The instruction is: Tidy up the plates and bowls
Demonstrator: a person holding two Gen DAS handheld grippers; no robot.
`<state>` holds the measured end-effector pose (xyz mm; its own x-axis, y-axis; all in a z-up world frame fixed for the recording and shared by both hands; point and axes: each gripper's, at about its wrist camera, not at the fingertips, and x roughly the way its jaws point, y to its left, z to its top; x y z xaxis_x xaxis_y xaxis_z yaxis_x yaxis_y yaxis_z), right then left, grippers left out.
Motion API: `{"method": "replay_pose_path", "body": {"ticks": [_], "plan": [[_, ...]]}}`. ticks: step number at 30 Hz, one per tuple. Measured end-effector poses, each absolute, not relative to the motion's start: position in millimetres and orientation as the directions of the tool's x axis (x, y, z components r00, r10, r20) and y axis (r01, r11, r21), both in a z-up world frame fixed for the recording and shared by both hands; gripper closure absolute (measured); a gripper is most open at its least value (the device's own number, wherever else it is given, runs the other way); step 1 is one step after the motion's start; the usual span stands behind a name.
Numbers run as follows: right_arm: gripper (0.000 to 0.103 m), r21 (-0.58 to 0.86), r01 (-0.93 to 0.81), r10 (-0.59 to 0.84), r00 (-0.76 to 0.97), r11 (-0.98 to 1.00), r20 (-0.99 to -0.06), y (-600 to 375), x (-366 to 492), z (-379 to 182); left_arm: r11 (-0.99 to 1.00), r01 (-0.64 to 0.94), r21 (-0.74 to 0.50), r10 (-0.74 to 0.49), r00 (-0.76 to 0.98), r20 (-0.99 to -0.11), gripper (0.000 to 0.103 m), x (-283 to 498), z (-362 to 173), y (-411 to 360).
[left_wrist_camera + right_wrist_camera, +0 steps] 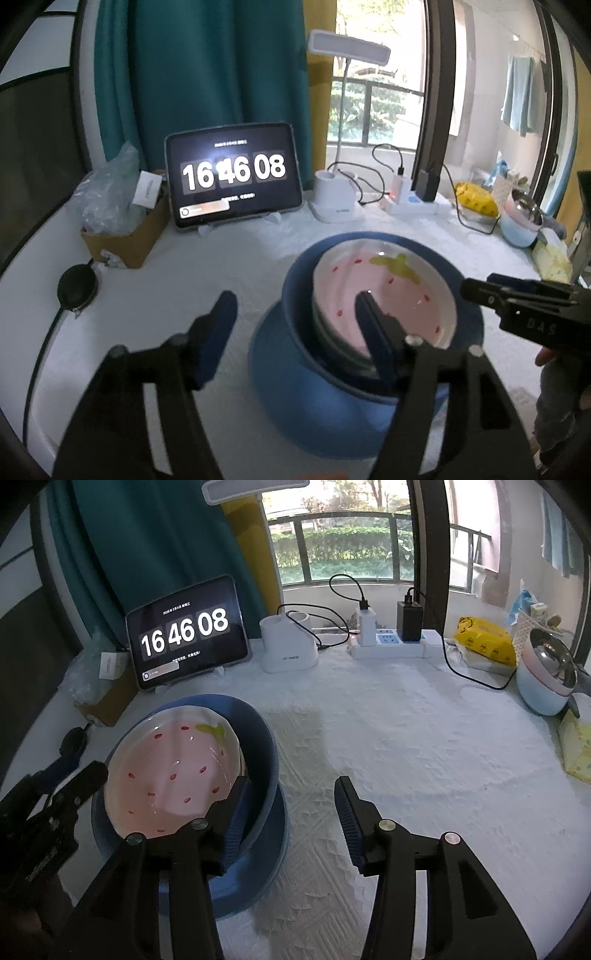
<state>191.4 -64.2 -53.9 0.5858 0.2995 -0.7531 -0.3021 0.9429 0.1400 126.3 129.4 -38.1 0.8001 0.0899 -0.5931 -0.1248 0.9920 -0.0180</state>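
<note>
Left wrist view: strawberry bowl (384,299), pink with red seeds, nested tilted inside blue bowl (295,295), leaning up toward 9 o'clock on an edge of something grey-rimmed beneath, identity unclear. Blue bowl seated on blue plate (273,373); stack on white tablecloth (184,288), centre-right of frame. Left gripper (295,314) released, jaws spread wide, right finger hanging over the strawberry bowl's near rim, left finger out over bare cloth at 9 o'clock; nothing pinched. Right gripper (469,290) poking in from 3 o'clock, tip just beside the bowl rim.

Right wrist view: same stack at 9 o'clock, strawberry bowl (173,771) clearly canted, not seated flat. Right gripper (291,797) released too, left finger close against the blue bowl (266,746) wall, right finger over cloth, no grip.

Risks, judged only: tilted bowl likely to rock or slide if a finger clips the rim on the way out; right finger of left gripper sits lowest inside, most likely culprit. A snag on the blue bowl wall could drag the whole stack across the plate. Ceramic on ceramic, so chipping or clatter if it drops level suddenly.

Further out: tablet (184,635) at 11 o'clock, power strip (391,644) at 12 o'clock, pot (546,679) at 2 o'clock, all well apart.
</note>
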Motion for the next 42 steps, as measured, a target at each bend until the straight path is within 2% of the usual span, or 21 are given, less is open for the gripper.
{"method": "replay_pose_path", "body": {"ticks": [10,14,17,32,42], "plan": [[0.052,0.133,-0.289,0.29,0.613,0.948,-0.735,-81,174,-42,0.995,-0.098,-0.017,0.071,0.818,-0.571,0.032,107,-25,115],[0.052,0.131,-0.284,0.286,0.622,0.95,-0.729,-88,166,-38,0.996,-0.082,-0.036,0.048,0.826,-0.562,0.02,100,-21,110],[0.052,0.129,-0.279,0.282,0.627,0.952,-0.726,-94,160,-37,0.996,-0.073,-0.052,0.032,0.834,-0.552,0.018,92,-16,105],[0.051,0.081,-0.265,0.245,0.677,0.961,-0.694,-128,121,-22,0.998,-0.049,-0.034,0.027,0.873,-0.487,0.017,54,-3,84],[0.05,0.013,-0.23,0.185,0.748,0.973,-0.637,-153,88,-6,0.997,-0.052,-0.054,0.029,0.929,-0.369,0.017,26,20,75]]}}
